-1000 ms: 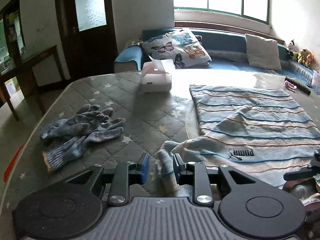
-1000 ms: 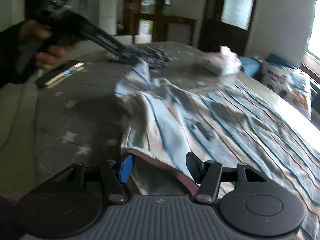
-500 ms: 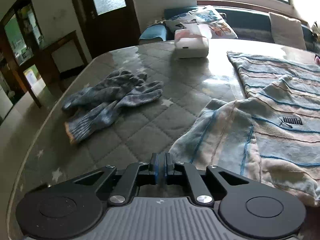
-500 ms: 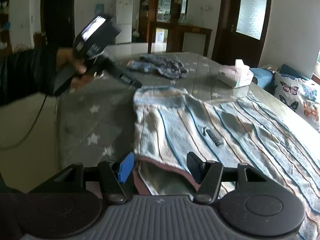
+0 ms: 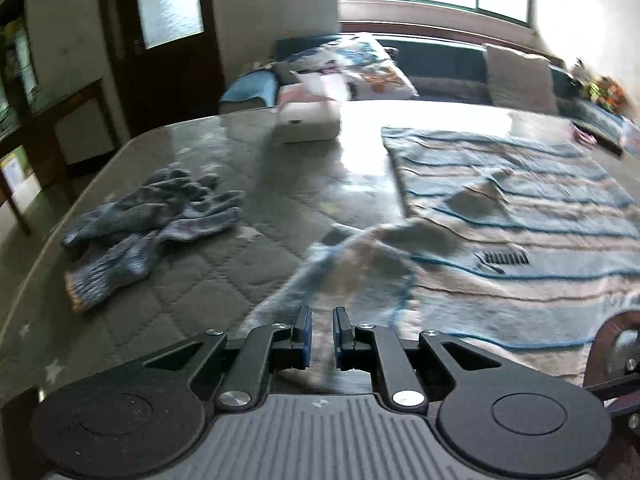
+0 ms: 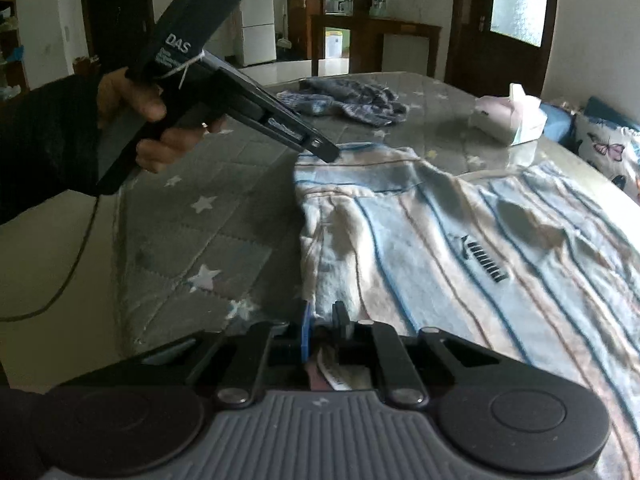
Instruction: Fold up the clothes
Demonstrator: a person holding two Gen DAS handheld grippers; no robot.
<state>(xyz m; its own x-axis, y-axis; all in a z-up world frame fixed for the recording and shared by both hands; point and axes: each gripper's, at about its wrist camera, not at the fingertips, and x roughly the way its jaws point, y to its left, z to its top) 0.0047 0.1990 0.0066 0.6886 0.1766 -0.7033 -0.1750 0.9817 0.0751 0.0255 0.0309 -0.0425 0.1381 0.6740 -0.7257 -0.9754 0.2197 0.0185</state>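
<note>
A light blue and tan striped garment (image 5: 512, 216) (image 6: 460, 240) lies spread on the grey quilted table (image 5: 192, 292), its sleeve folded inward. My left gripper (image 5: 320, 332) (image 6: 326, 152) is down at the sleeve's blue cuff. Its jaws are opening, with a narrow gap between the pads. The blurred sleeve edge lies in that gap, and I see no pad pressing on it. My right gripper (image 6: 323, 326) is at the garment's near hem. Its jaws are closing, and the pads pinch the hem, whose dark red lining and a label show between them.
A pile of blue-grey knit gloves (image 5: 152, 224) (image 6: 352, 100) lies at the table's left side. A white tissue box (image 5: 308, 122) (image 6: 508, 120) stands near the far edge. A sofa with cushions (image 5: 516, 72) lies beyond. A person's hand (image 6: 156, 120) holds the left gripper.
My left gripper sank to the sleeve cuff, and its jaws went from open to shut to slightly parted. My right gripper's jaws closed on the hem.
</note>
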